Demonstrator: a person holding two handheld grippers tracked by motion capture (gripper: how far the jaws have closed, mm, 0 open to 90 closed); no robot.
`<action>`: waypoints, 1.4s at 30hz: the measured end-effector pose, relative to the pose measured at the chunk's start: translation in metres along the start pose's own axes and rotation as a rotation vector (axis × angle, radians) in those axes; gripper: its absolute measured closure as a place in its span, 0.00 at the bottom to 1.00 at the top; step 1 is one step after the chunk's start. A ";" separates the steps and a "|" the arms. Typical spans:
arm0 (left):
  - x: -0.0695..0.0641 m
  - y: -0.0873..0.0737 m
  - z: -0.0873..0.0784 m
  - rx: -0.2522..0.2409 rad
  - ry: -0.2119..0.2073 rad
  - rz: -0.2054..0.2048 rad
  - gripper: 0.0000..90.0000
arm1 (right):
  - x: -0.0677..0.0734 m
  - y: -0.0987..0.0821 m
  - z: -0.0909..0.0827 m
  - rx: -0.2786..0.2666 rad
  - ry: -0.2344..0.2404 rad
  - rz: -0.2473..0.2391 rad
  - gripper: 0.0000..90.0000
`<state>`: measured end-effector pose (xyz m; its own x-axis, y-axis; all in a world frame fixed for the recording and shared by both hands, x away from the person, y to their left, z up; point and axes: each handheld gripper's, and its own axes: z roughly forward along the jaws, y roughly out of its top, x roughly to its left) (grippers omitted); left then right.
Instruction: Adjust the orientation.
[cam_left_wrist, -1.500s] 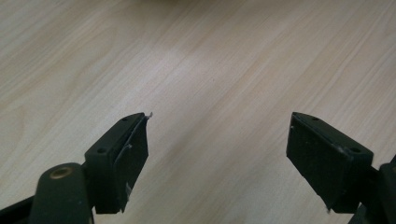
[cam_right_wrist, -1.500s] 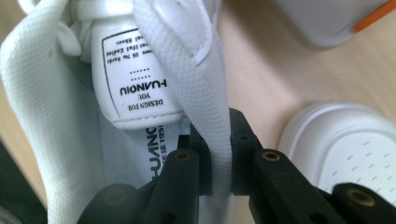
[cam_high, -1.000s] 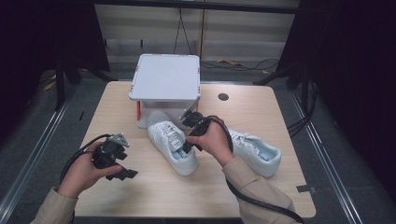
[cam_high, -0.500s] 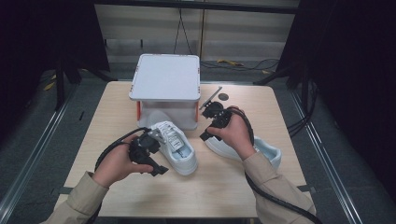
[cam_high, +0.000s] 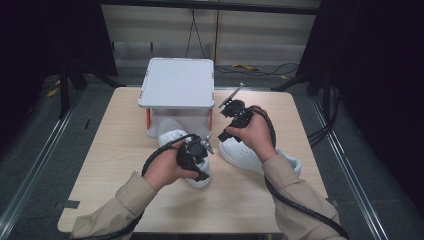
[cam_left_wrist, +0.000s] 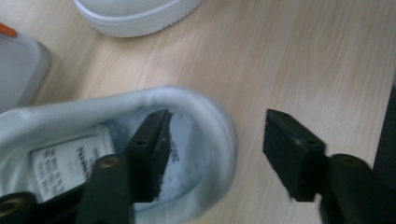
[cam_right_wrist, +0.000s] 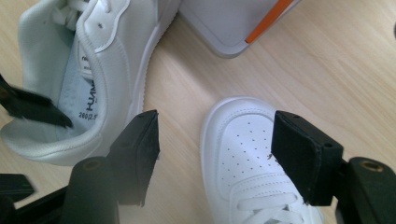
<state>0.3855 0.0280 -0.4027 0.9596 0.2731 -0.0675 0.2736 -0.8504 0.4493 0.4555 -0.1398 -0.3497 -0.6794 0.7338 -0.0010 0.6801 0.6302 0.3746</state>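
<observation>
Pale wooden desk (cam_high: 115, 200) in a dark room carries a white lidded box (cam_high: 177, 85) and two white sneakers. At left, the left tool (cam_left_wrist: 215, 140), released, straddles the left sneaker's (cam_high: 172, 137) heel collar, one jaw inside; closing seems next. That shoe's long axis runs toe toward the box. The right tool (cam_right_wrist: 215, 149), also released, hovers above the right sneaker's (cam_right_wrist: 247, 149) toe, which points boxward too.
</observation>
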 end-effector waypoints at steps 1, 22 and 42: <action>0.001 0.001 0.003 0.019 -0.005 -0.014 0.50 | -0.001 0.000 -0.001 -0.003 0.000 0.004 0.36; -0.009 0.001 0.023 0.206 -0.008 0.101 0.86 | -0.012 -0.006 -0.002 -0.015 -0.008 0.026 0.38; 0.058 -0.048 -0.007 0.238 0.101 0.195 0.71 | -0.010 0.053 -0.023 -0.179 -0.031 0.008 0.49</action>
<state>0.4277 0.0885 -0.4218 0.9874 0.1278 0.0932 0.1044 -0.9692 0.2229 0.4918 -0.1197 -0.3083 -0.6632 0.7480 -0.0248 0.6239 0.5709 0.5337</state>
